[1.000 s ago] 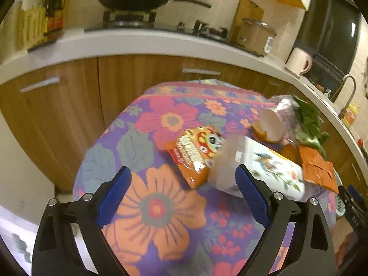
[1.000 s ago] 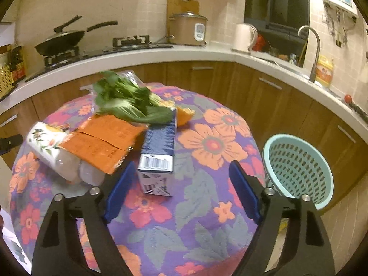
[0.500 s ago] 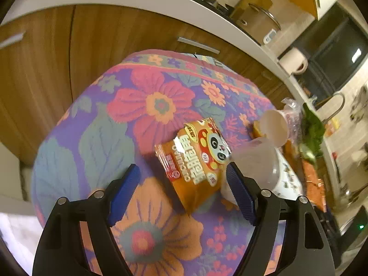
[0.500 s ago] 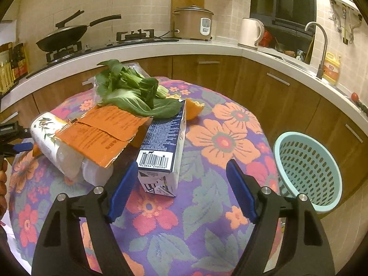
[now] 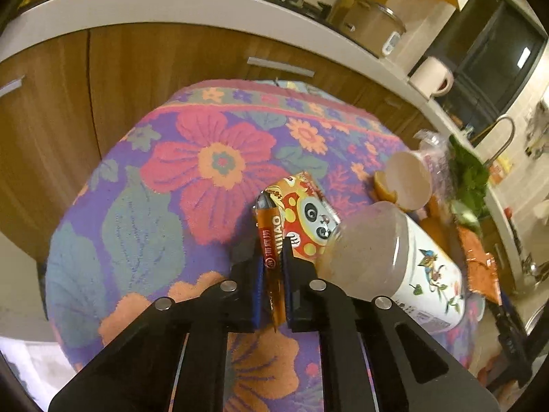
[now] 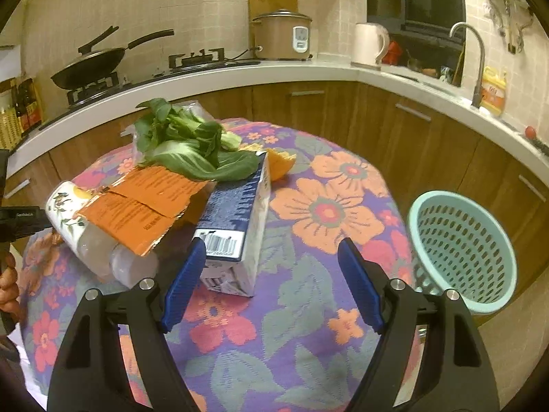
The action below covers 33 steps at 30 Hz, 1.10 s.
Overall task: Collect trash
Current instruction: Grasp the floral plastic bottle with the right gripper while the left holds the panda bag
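Empty teal basket [image 6: 461,250] beside table [image 6: 308,360].

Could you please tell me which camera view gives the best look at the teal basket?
The right wrist view: the teal basket stands whole and unblocked beside the flowered table, its perforated wall and open mouth plain. The left wrist view does not show it.

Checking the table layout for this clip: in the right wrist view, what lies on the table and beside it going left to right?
Floral bottle → orange wrapper → blue carton → teal basket, which stands off the table's right edge.
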Motion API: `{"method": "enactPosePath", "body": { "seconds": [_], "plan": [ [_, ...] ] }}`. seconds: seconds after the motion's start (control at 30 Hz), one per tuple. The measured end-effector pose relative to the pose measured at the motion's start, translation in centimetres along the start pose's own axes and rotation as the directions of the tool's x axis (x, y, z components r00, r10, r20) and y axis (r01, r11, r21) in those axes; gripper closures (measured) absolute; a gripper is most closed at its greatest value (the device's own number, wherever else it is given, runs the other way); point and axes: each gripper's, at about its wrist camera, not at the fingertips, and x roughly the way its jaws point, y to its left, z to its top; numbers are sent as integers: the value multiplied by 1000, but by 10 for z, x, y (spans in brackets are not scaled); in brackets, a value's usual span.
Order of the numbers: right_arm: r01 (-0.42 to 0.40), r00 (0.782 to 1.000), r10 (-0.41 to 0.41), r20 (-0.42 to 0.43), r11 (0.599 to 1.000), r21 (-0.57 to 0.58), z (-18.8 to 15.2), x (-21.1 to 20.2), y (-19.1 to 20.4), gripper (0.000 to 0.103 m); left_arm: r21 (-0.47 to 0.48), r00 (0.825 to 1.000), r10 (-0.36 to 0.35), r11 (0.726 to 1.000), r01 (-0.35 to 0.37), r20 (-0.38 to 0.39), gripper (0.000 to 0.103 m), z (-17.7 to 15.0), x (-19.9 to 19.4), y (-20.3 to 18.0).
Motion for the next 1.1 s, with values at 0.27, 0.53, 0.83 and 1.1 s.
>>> {"method": "enactPosePath", "body": {
  "seconds": [0.27, 0.53, 0.83, 1.1],
  "plan": [
    [-243, 968, 250, 25, 956, -165, -12, -30, 50, 28, -32, 997, -14, 999, 16, 73, 100, -10, -34, 13],
    [-320, 947, 307, -92, 880, -350, -6, -7, 96, 28, -53, 994, -6, 999, 12, 106, 100, -15, -51, 27],
    [-486, 872, 427, -240, 811, -326, 33, 47, 104, 20, -51, 991, -17, 998, 24, 132, 100, -10, -62, 38],
    [-634, 762, 520, -386, 723, -275, 22, 41, 99, 19, -43, 990, -35, 998, 41, 134, 100, -10, -64, 41]
  ]
}}
